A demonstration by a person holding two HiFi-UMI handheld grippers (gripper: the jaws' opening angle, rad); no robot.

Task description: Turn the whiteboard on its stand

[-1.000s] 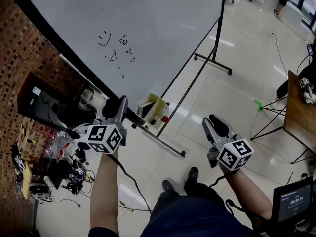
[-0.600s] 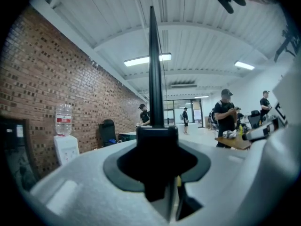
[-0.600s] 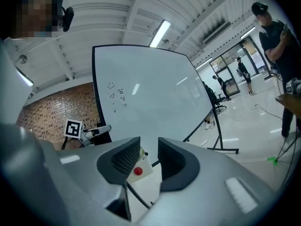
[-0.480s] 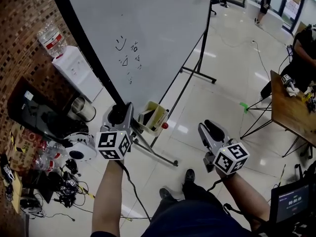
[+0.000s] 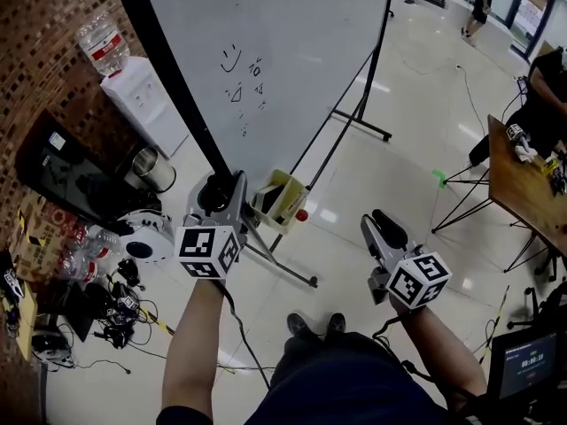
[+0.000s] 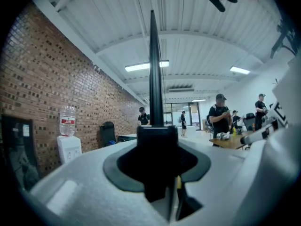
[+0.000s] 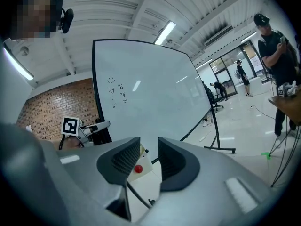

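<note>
**Whiteboard gripped at lower frame corner, turn under way**

- The whiteboard (image 5: 301, 51) is seen tilted on its stand (image 5: 361, 125), close in front of the person, with a brick wall to the left.
- The left tongs (image 5: 218, 200) are clamped on the board's black frame (image 6: 154, 69). In the left gripper view the frame edge fills the gap between the jaws and rises straight up.
- The right tongs (image 5: 381, 230) are held well apart from the board. Their jaws are narrowly parted and nothing is held.

Handling, as judged:
- The frame should be pushed in an even arc about the pivot, with the clamp kept square so the edge is not twisted out.
- The free tongs could be laid against the frame to steady the swing.
- The stand's feet should be watched for creep on the glossy floor.

Containers:
- A small open box (image 5: 276, 198) is hung just beside the clamped corner. Dark items and a red-tipped piece (image 5: 302, 215) are seen in it, but cannot be identified. A spill is thought likely if the board is turned sharply.
- A water bottle (image 5: 99, 41) is seated on a white dispenser (image 5: 142, 104).
- A metal pot (image 5: 152, 168) lies near the wall, its contents not visible.
</note>
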